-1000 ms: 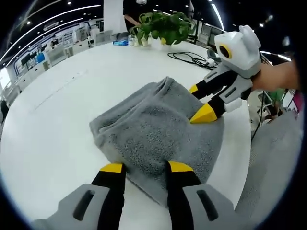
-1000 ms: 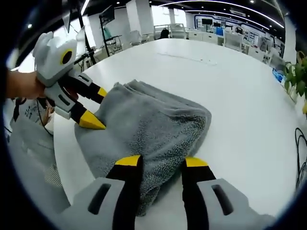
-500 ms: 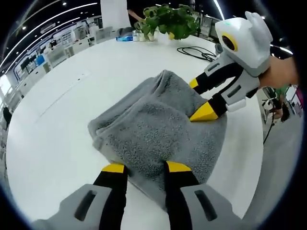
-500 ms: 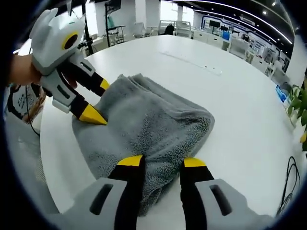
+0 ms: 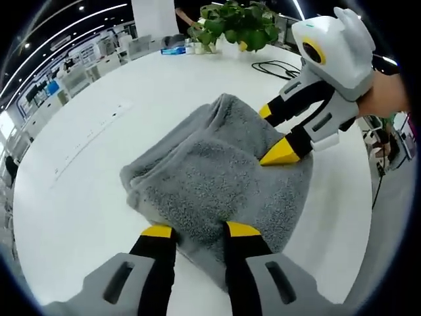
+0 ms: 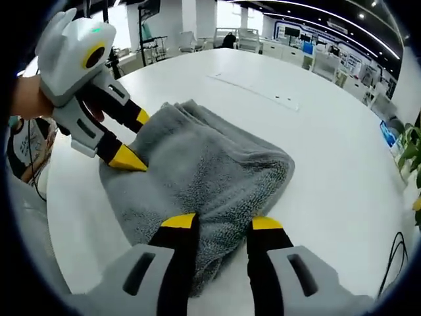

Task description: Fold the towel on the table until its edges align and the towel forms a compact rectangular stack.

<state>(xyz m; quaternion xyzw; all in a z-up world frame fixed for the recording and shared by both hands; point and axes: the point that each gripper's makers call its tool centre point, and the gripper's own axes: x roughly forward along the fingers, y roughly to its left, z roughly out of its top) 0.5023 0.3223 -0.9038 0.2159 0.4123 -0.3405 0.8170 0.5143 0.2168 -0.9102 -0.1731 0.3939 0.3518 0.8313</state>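
Grey terry towel (image 5: 217, 174) lies loosely folded on the white table (image 5: 85, 164), edges uneven. Left gripper (image 5: 194, 230) and right gripper (image 6: 220, 222) both stand spread over its edges, grasping nothing; a shallow pinch could catch one layer and undo the fold.

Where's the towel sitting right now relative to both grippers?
The grey towel lies bunched on the white table, between the two grippers: the left gripper straddles one edge, the right gripper the opposite edge.

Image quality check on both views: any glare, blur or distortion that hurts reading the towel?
Left gripper view: strong fisheye bend at the table edge; towel pile sharp, lit evenly, soft shadow under the right claw. Right gripper view: same curvature, towel texture crisp, white tabletop bright but not blown out; no motion blur around the left claw.
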